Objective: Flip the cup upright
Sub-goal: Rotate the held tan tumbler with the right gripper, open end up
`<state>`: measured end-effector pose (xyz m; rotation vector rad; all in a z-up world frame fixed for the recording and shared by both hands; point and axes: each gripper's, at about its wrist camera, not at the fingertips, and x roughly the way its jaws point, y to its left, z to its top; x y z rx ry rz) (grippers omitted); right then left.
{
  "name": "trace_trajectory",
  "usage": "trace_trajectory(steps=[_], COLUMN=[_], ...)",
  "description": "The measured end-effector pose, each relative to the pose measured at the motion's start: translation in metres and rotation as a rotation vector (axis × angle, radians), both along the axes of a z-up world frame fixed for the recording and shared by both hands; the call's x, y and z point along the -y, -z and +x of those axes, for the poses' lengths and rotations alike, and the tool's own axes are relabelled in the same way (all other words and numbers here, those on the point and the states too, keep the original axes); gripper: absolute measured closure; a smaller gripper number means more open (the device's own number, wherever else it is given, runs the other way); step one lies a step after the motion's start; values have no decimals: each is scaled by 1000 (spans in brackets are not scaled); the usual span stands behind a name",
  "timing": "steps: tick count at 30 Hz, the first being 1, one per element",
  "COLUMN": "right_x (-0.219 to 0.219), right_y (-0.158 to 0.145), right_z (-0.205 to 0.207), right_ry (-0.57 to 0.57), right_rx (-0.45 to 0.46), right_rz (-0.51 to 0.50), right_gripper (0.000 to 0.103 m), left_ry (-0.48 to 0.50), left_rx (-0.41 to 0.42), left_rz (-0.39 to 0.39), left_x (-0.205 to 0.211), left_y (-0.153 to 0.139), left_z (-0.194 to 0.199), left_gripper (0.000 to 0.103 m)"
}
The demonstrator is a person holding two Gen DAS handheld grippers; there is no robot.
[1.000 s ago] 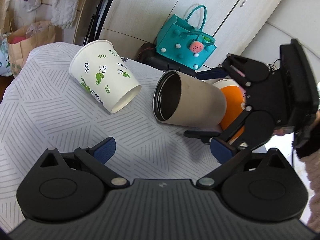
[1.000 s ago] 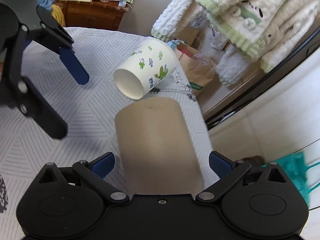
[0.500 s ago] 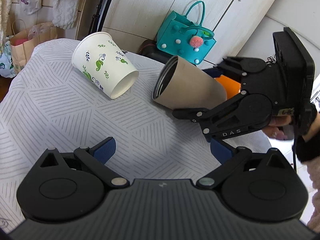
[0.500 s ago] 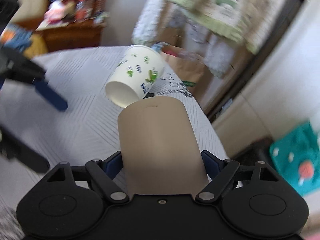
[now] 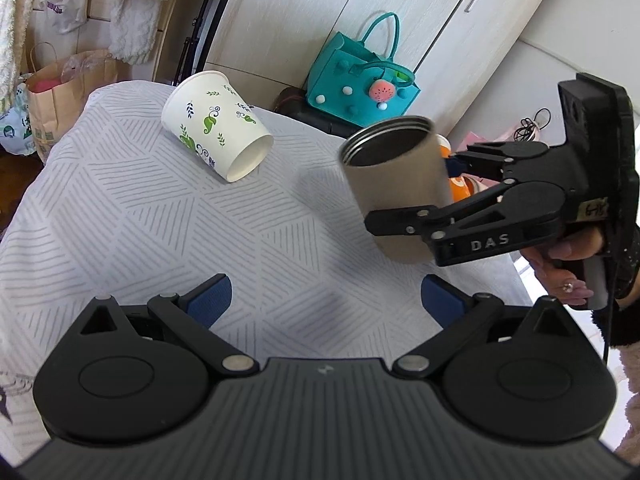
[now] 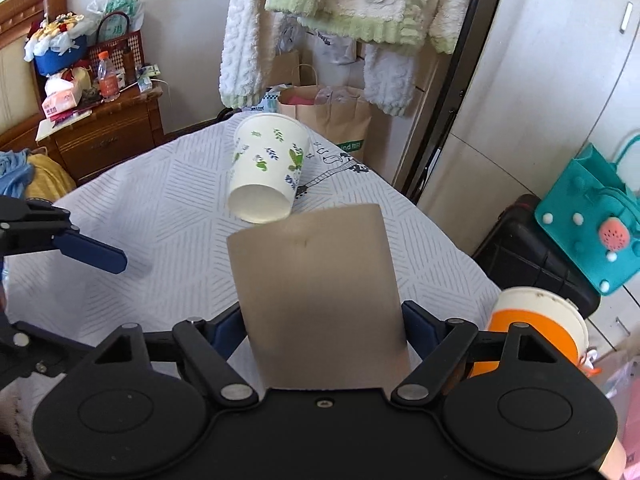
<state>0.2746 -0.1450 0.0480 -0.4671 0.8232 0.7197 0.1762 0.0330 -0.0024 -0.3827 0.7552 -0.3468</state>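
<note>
At the right of the left wrist view, the right gripper (image 5: 404,220) is clamping the beige cup (image 5: 394,184), mouth tilted upward, above the table (image 5: 120,216). The left gripper (image 5: 324,300) is hanging with jaws apart, holding nothing.

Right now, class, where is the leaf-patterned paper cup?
In the left wrist view the paper cup lies on its side at the far left of the table, apart from the tan metal cup held in the right gripper.
</note>
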Motion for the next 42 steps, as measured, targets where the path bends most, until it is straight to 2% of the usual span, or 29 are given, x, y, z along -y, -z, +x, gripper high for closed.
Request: trace_trajectory(steps=[7,12,19,22,25,28,29,32,38,42], right_x=[7,13,13,13,10,3,0,1,3,8], right_y=[-10,-21,-36,-30,-15,-1,0,3,13,19], right_z=[-31,-52,-76,-81,-78,-73,-73,-64,-54,-59], right_ry=[34,35,59,78,97,98,92,98,115,69], right_rx=[-24,-50,-135,-188,-247,-273,-248,-254,-266,-236], right_rz=[-10,-29,-174,-235,-266,-258,-256,-199,-147,-112], right_gripper=[20,20,20,20,20,19,20,20,21,21], left_ry=[36,78,131,163,166,166,165,158,144,146], left_rx=[19,12,0,-20,-20,-24,-25,-23,-32,-47], left_rz=[-36,-102,-167,-212,-222,-230,-229,-215,-194,-184], left_x=[2,3,0,-2,-4,-7,-8,-11,-11,-7], left_y=[0,6,21,27,31,32,32,29,28,28], left_z=[-16,-22,-36,-37,-39,-40,-39,-40,-38,-35], left_gripper=[1,1,1,1,1,1,1,1,1,1])
